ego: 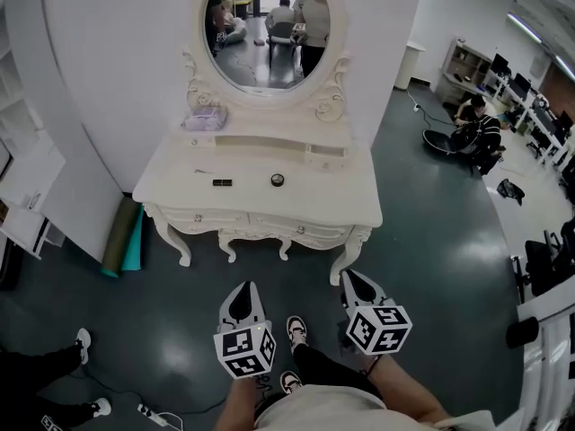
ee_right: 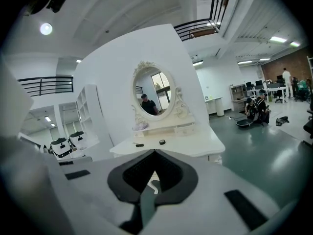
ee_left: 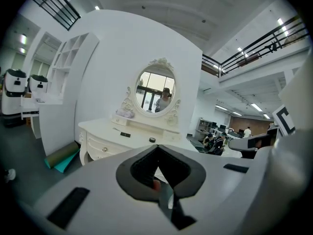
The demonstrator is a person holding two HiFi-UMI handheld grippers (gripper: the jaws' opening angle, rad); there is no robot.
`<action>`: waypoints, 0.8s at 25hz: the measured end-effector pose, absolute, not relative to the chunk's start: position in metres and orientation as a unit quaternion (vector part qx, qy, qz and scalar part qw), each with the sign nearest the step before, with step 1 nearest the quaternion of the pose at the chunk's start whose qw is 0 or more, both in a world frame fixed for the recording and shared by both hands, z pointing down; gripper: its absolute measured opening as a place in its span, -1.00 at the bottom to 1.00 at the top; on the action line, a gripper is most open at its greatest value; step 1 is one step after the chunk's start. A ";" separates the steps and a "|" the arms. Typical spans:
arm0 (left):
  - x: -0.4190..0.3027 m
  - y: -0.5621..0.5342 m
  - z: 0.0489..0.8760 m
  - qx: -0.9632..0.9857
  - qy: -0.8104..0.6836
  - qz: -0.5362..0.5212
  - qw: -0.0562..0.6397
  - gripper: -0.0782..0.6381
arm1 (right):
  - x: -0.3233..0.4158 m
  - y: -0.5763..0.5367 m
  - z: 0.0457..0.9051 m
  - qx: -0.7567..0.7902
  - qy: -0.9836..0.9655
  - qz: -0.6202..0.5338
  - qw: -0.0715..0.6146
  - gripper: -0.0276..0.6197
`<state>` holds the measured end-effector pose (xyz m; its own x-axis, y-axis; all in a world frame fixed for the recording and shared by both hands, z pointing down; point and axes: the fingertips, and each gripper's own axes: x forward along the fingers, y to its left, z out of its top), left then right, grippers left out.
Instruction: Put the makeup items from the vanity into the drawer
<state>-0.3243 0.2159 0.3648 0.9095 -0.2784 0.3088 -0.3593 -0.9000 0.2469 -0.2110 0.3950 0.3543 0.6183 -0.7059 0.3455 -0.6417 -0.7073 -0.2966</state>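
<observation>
The white vanity (ego: 180, 173) stands ahead of me with an oval mirror (ego: 267, 27). A small black rectangular case (ego: 222, 183) and a round black compact (ego: 278, 180) lie on its top. A pale lilac pouch (ego: 205, 118) rests on the raised back shelf. The front drawers (ego: 199, 217) are closed. My left gripper (ego: 243, 287) and right gripper (ego: 353, 277) hang low over the floor, well short of the vanity, both shut and empty. The left gripper view shows the case (ee_left: 125, 134) and compact (ee_left: 152, 140) far beyond the left gripper (ee_left: 157, 147). The right gripper view shows them too, case (ee_right: 140, 145) and compact (ee_right: 162, 142), past the right gripper (ee_right: 155, 152).
Rolled olive and teal mats (ego: 122, 237) lean at the vanity's left leg. A white shelf unit (ego: 27, 196) stands at the far left. A person's legs (ego: 49, 366) and a power strip (ego: 149, 413) are at lower left. People sit at the right (ego: 476, 131).
</observation>
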 end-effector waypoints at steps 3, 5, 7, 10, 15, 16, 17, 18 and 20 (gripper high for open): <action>-0.316 0.201 0.367 0.964 -0.177 0.135 0.146 -0.77 | -0.197 0.376 0.359 -0.890 0.386 -0.229 0.078 -0.86; -0.307 0.190 0.366 0.964 -0.184 0.134 0.137 -0.77 | -0.184 0.361 0.360 -0.885 0.393 -0.232 0.088 -0.86; -0.294 0.178 0.365 0.963 -0.190 0.137 0.133 -0.77 | -0.170 0.345 0.357 -0.881 0.402 -0.230 0.091 -0.86; -0.269 0.162 0.364 0.962 -0.196 0.138 0.134 -0.77 | -0.147 0.327 0.356 -0.879 0.413 -0.226 0.084 -0.86; -0.220 0.142 0.355 0.964 -0.192 0.135 0.129 -0.77 | -0.096 0.309 0.353 -0.880 0.410 -0.227 0.085 -0.86; -0.211 0.138 0.355 0.964 -0.191 0.135 0.129 -0.77 | -0.086 0.306 0.352 -0.880 0.409 -0.226 0.085 -0.86; -0.202 0.134 0.355 0.964 -0.192 0.135 0.129 -0.77 | -0.078 0.302 0.351 -0.880 0.409 -0.225 0.084 -0.86; -0.194 0.131 0.355 0.963 -0.192 0.135 0.130 -0.77 | -0.070 0.299 0.350 -0.880 0.410 -0.224 0.082 -0.86; -0.178 0.125 0.356 0.962 -0.194 0.136 0.133 -0.77 | -0.054 0.293 0.351 -0.880 0.412 -0.224 0.078 -0.86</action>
